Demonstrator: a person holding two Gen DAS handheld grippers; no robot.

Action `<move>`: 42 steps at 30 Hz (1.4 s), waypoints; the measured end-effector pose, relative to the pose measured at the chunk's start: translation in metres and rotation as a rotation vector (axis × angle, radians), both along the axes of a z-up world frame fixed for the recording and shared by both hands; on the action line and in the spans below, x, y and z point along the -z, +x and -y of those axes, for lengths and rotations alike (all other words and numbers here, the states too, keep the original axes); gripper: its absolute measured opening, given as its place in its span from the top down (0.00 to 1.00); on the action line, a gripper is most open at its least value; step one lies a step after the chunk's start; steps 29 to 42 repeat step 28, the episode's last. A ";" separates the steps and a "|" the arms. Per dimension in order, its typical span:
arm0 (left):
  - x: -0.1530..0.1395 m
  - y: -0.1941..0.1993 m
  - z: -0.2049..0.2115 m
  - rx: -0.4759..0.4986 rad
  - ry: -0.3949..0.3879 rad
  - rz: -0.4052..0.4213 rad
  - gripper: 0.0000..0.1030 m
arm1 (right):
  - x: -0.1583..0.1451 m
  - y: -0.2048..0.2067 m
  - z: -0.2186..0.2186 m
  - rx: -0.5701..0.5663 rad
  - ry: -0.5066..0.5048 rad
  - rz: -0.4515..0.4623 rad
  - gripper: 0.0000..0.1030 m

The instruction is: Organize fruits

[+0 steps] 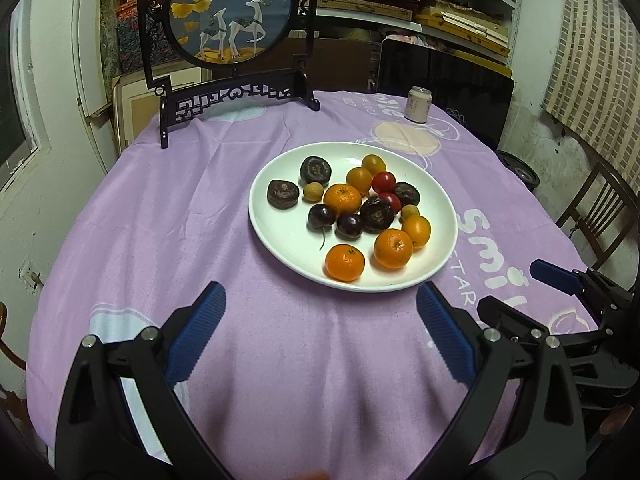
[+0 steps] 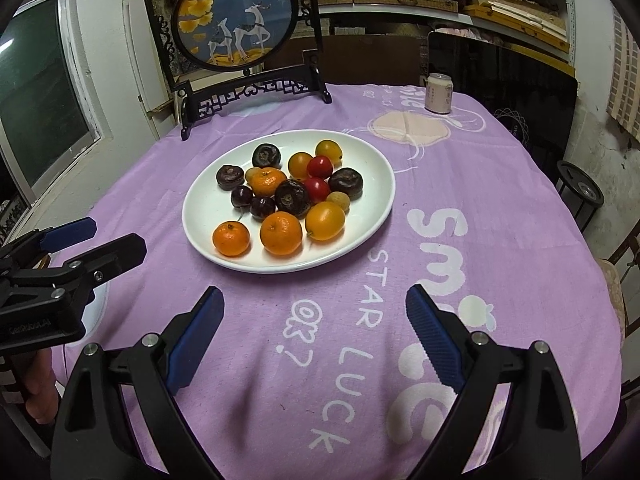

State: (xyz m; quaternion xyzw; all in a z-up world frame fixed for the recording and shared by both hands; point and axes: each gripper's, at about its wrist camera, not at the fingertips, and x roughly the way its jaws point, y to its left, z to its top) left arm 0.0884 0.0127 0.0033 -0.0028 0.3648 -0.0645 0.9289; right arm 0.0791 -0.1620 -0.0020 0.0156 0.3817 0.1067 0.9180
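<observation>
A white plate sits mid-table with several mixed fruits: tangerines, yellow-orange kumquats, red cherry tomatoes, dark cherries and brown water chestnuts. My left gripper hovers open over the cloth just in front of the plate, nothing between its blue pads. My right gripper is open too, in front and right of the plate, empty. Each gripper shows at the other view's edge.
The table wears a purple cloth with white lettering. A black-framed round deer picture stands at the back left, a drink can at the back right. A dark chair stands to the right.
</observation>
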 end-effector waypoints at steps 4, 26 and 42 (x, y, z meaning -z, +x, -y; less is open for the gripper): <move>0.000 0.000 0.000 0.000 -0.001 0.000 0.05 | -0.001 -0.001 -0.001 -0.006 -0.002 0.002 0.10; 0.001 0.004 -0.010 -0.040 -0.020 -0.029 0.05 | 0.000 -0.003 -0.004 -0.014 0.006 -0.004 0.10; 0.002 0.004 -0.011 -0.044 -0.023 -0.033 0.05 | 0.000 -0.002 -0.005 -0.017 0.006 -0.005 0.10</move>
